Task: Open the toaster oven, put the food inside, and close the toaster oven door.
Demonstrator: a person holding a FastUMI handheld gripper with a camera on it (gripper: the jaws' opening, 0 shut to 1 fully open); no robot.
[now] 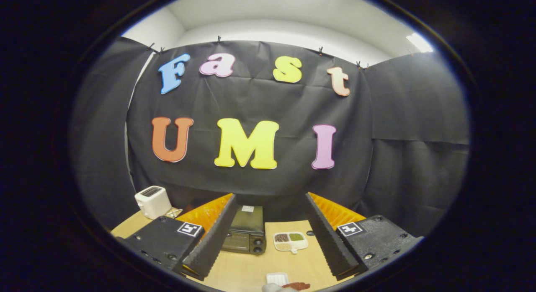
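gripper (270,206) with fingers spread wide, holding nothing, raised above the wooden worktop (247,267). beyond and between them, nearer the left finger, stands the toaster oven (246,233), door closed; just beside it lies a divided food tray (290,241). white toaster (153,201) stands further left; black cloth walls behind.

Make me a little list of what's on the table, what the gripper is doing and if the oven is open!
gripper: open, fingers spread wide, holding nothing
toaster oven: dark, on the table beyond the fingers, door closed
divided dish: white, beside the toaster oven, with brown and green fillings
white toaster: at the back edge of the table
small white tray: nearest the camera, between the fingers
reddish-brown food: next to the small white tray
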